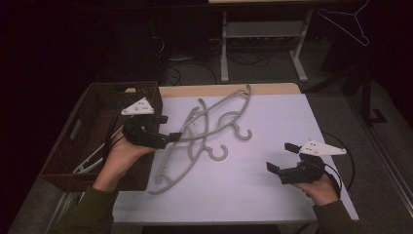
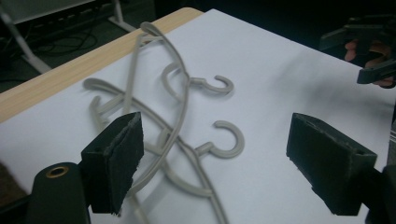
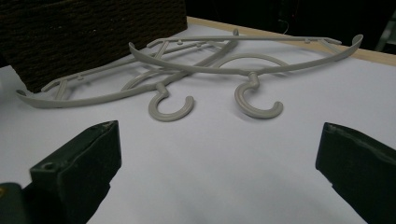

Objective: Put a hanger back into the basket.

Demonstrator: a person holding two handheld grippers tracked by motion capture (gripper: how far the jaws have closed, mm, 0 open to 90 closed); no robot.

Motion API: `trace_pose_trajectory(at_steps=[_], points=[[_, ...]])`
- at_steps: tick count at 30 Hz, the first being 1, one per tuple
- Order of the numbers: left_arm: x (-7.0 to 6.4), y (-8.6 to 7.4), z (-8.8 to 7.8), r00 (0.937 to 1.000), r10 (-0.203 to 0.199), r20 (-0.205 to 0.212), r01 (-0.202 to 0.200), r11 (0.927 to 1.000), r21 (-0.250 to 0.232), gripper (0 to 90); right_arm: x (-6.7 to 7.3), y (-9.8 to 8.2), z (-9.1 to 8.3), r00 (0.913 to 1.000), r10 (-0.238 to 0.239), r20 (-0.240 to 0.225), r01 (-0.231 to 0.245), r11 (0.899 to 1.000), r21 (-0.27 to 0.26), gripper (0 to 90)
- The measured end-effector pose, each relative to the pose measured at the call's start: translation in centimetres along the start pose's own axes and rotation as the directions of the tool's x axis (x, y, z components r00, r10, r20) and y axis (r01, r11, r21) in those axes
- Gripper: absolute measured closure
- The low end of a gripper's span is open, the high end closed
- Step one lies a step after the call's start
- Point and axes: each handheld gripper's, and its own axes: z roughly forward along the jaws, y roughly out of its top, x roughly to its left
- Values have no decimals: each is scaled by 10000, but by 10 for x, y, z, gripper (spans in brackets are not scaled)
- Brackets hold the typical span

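Note:
Two grey plastic hangers lie crossed on the white table [image 1: 272,122]. One hook [image 1: 217,159] points toward me, and the other hook [image 1: 243,139] lies just right of it. My left gripper [image 1: 168,129] hovers at the hangers' left side, open, by the basket's corner. In the left gripper view [image 2: 215,140] one hanger arm [image 2: 180,116] runs up just inside the left jaw, untouched as far as I can see. My right gripper [image 1: 282,157] is open over bare table at the right front. The right gripper view [image 3: 217,144] faces both hooks [image 3: 170,119] [image 3: 257,113] from a distance.
A brown wicker basket [image 1: 97,97] stands at the table's left edge with white hangers [image 1: 90,163] inside. A wire hanger [image 1: 346,24] hangs at the far right. A desk frame [image 1: 224,48] and cables sit on the floor behind the table.

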Motion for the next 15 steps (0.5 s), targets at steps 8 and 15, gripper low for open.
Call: trace_pose_trajectory(at_steps=[8,15], points=[[-16,3,32,9995,193,258,-194,9998,46,188,0,1,0,10000,-48,-18,48,10000,-42,0],[-22,1,64,9983,336,484,-351,9989,302,187,1,1,0,10000,-20,-63,20,10000,-42,0]])
